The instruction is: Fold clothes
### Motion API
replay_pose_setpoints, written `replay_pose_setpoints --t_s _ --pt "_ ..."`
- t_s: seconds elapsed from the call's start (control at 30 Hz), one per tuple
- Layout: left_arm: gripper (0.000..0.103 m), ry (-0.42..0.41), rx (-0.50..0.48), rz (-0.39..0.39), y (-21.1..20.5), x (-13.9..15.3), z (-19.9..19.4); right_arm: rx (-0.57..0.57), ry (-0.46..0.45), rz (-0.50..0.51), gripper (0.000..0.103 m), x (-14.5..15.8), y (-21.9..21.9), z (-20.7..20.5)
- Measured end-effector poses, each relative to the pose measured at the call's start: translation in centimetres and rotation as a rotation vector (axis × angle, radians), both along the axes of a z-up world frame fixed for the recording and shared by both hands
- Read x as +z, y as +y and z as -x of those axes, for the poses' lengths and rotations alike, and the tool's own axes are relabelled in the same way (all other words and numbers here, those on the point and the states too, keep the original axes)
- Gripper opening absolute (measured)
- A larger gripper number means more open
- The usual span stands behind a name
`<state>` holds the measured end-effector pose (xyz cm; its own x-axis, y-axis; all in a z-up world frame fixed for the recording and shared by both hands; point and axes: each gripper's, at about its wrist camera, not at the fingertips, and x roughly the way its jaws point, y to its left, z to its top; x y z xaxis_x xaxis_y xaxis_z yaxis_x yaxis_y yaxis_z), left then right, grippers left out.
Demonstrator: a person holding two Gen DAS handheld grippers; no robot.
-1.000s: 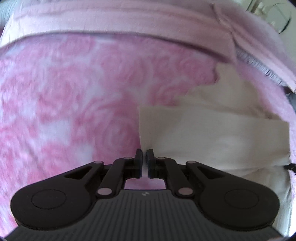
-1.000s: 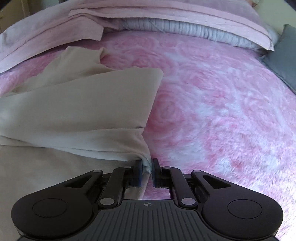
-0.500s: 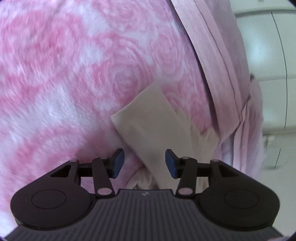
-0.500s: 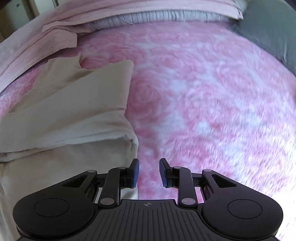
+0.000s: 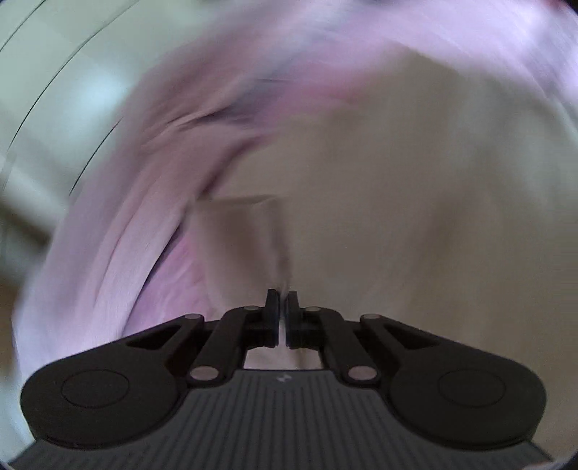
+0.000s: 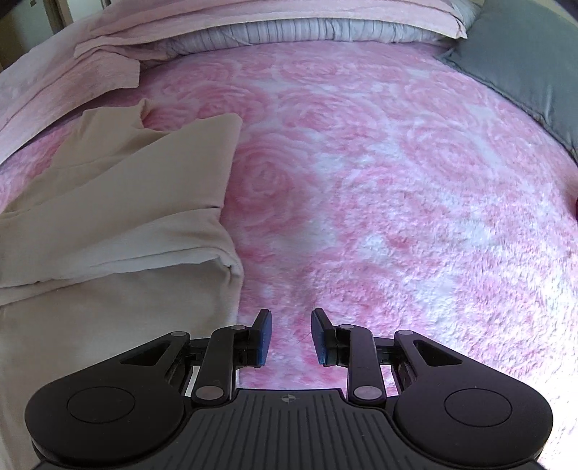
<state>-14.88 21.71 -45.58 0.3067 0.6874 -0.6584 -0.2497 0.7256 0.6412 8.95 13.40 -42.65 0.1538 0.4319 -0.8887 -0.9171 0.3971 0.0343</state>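
right wrist view: the right claw (image 6: 288,336) hangs spread and empty over the pink bed (image 6: 397,202), the beige garment (image 6: 119,202) half-folded at left of frame. left wrist view is blurred; the left claw (image 5: 282,312) looks pinched on its cloth. soft, light, limp fabric, likely best gripped at a corner or hem.

A home bedroom: rose-patterned pink fleece blanket (image 6: 397,180), pink pillows (image 6: 253,18) and grey cushion (image 6: 523,61) on a bed

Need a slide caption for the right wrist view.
Open right hand-held gripper over pink rose blanket, beside the partly folded beige garment.
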Motion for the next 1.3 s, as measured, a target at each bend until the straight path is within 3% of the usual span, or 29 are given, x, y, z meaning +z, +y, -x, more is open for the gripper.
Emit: replay_pose_setpoints --t_s 0.1,0.17,0.23,0.37,0.43,0.53,0.6,0.73,0.83,0.9,0.97,1.07,1.17,1.23,1.3 --pt "0.007 0.017 0.026 0.088 -0.1 -1.4 -0.4 0.002 0.004 -0.003 0.028 0.1 0.0 -0.1" --pt "0.011 -0.062 0.093 0.164 0.8 -0.3 0.4 0.006 0.003 -0.009 0.028 0.2 -0.1 -0.1" --pt "0.025 -0.162 0.148 0.250 1.4 1.2 1.6 0.006 0.001 -0.011 0.028 0.3 -0.2 -0.3" --pt "0.025 -0.408 0.213 0.462 2.8 4.6 3.8 0.007 -0.017 -0.040 0.028 1.0 -0.2 -0.2" --pt "0.015 -0.503 0.288 0.488 3.5 5.3 4.3 0.022 -0.028 -0.078 0.028 1.6 0.1 0.2" --pt "0.015 -0.552 0.369 0.427 5.2 4.7 3.5 0.090 -0.040 -0.171 0.028 2.4 1.6 1.2" --pt "0.015 -0.548 0.426 0.398 6.9 3.8 2.9 0.151 -0.057 -0.232 0.028 2.5 3.2 1.8" --pt "0.017 -0.514 0.529 0.423 9.3 0.6 2.3 0.242 -0.068 -0.317 0.028 0.6 7.4 2.1" --pt "0.016 -0.552 0.540 0.415 9.4 1.4 2.5 0.260 -0.069 -0.221 0.028 -2.6 10.3 1.3" --pt "0.015 -0.629 0.580 0.395 8.9 2.4 3.7 0.257 -0.055 -0.235 0.028 -2.1 10.6 0.9" --pt "0.016 -0.697 0.582 0.437 8.6 2.8 4.5 0.260 -0.061 -0.241 0.028 -1.3 10.3 0.8" --pt "0.016 -0.678 0.510 0.502 8.4 1.8 3.1 0.254 -0.062 -0.252 0.028 -0.9 9.7 0.6" --pt "0.016 -0.581 0.472 0.475 8.2 0.1 1.0 0.249 -0.038 -0.161 0.028 -2.4 10.4 0.2" --pt "0.016 -0.606 0.503 0.543 9.6 1.4 1.5 0.259 -0.040 -0.149 0.028 -1.3 10.9 0.1" --pt "0.016 -0.692 0.550 0.572 11.5 3.2 3.1 0.251 -0.061 -0.193 0.028 0.8 11.1 -0.1"
